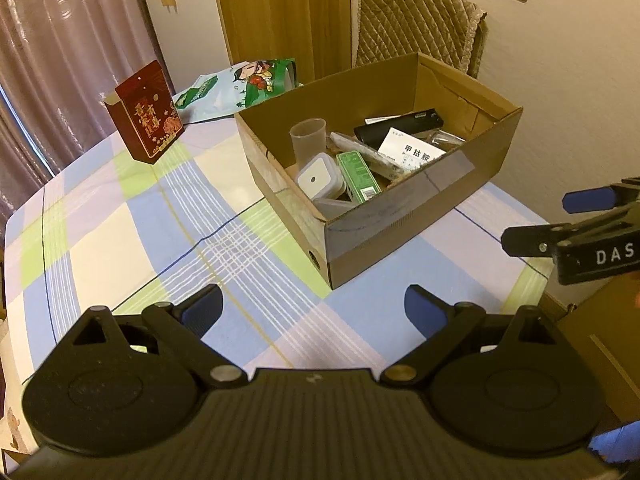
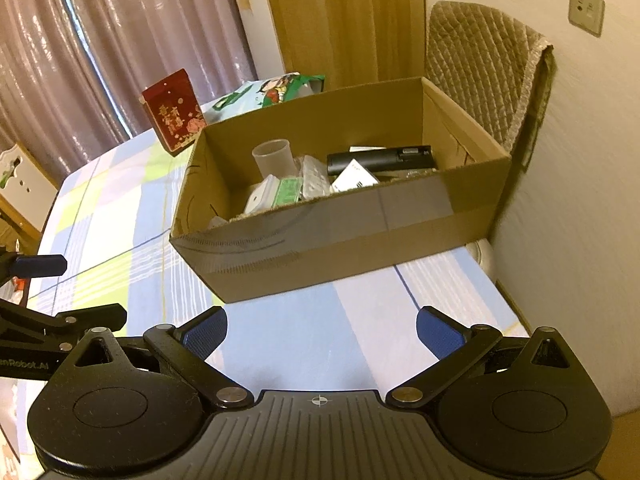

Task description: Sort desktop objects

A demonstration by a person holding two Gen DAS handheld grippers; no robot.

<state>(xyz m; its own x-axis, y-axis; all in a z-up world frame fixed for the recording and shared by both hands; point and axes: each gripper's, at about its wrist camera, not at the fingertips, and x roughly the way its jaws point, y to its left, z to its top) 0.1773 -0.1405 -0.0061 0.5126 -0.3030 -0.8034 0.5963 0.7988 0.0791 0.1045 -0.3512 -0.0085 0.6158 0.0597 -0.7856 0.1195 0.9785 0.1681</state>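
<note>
Dining-room corner, checked tablecloth (image 1: 132, 240) in blue, green and cream, curtains on the left, quilted chair (image 1: 420, 20) against the wall behind.

Nearest: left gripper (image 1: 313, 310), jaws spread wide, nothing between the blue pads, only cloth underneath. Same story for the right gripper (image 2: 322, 332), wide open and empty, hovering over the bare near edge of the table. Each one visible at the edge of the other's view, so side by side, both short of the box.

Next out: cardboard box (image 1: 400, 216), straight ahead of both sets of jaws, long axis running left-near to right-far in the left view. Already holding a clear cup (image 1: 307, 136), a white square container (image 1: 318, 176), a green pack (image 1: 358, 178), a white medicine carton (image 1: 416, 150) and a black remote (image 1: 400, 126) along the back. Looks mostly sorted, as a guess.

Farther left, well apart from the box: red tin (image 1: 146, 114), upright, tall axis vertical, broad gold-printed face turned toward the cameras, top flap looking slightly open. Probably the next pick. Lies ahead and left of both jaws, and the left gripper seems nearer. Narrow sides likely the better grip.

Farthest: green-and-white bag (image 1: 240, 84), lying flat at the far edge, behind the box's left corner.
</note>
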